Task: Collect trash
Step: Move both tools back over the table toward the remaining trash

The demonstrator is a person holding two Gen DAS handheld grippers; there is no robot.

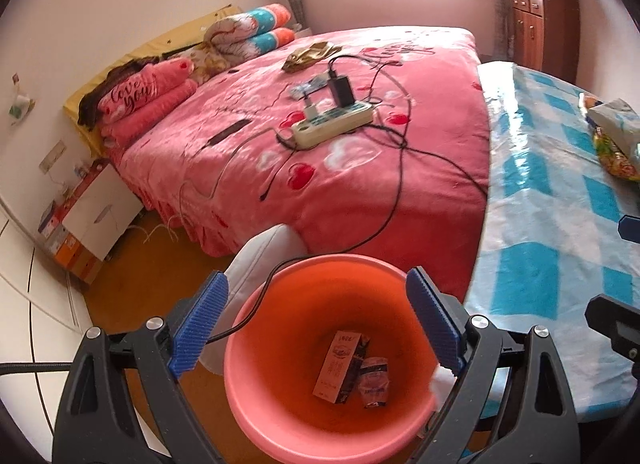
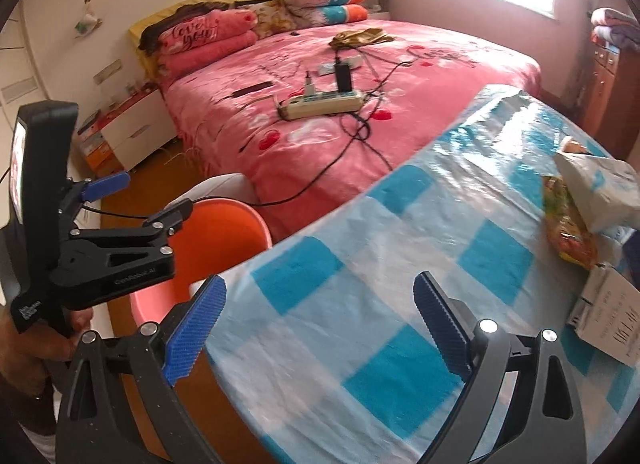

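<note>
1. Left wrist view: your left claw (image 1: 316, 328) is spread wide and empty right above the orange bucket (image 1: 256, 348), seemingly placed for dropping trash. A carton (image 1: 340, 368) and a crumpled wrapper (image 1: 374, 382) already lie at the bottom, below the claw. A white wad (image 1: 442, 380) sits at the bucket rim against the right finger. A black cable (image 1: 256, 304) crosses the rim left of the claw.

2. Right wrist view: your right claw (image 2: 316, 328) is wide and empty over the checked worktop (image 2: 360, 264). Remaining trash lies ahead to its right: a white bag (image 2: 596, 188), a colourful packet (image 2: 570, 232) and a paper box (image 2: 608, 320). The worktop between is bare. The bed (image 2: 400, 124) lies beyond.
</note>
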